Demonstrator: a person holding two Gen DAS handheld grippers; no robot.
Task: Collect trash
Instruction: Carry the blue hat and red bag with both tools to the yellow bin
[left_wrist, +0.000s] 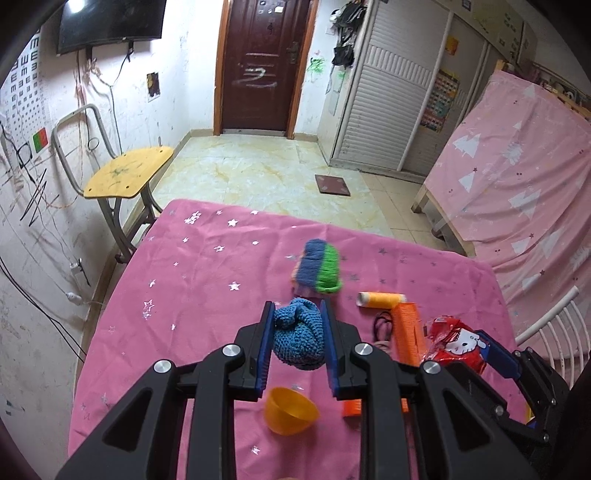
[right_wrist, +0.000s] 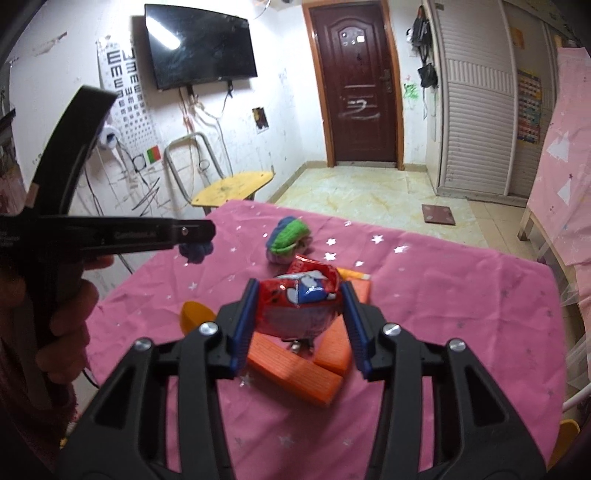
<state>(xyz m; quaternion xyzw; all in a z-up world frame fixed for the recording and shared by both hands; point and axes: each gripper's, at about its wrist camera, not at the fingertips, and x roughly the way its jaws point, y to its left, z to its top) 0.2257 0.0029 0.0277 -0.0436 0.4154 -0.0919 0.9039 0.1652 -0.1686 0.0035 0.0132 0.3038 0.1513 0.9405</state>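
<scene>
Trouble lies with our right gripper (right_wrist: 298, 317) clamped on the slippery red wrapper (right_wrist: 297, 302) above the orange blocks (right_wrist: 295, 373), which could slide free, while our left gripper (left_wrist: 297, 332) squeezes blue knitting (left_wrist: 297, 338).

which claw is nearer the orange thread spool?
Right. Its claw, shut on the red wrapper, sits just beside the spool; the left claw, holding blue knit, is farther.
</scene>
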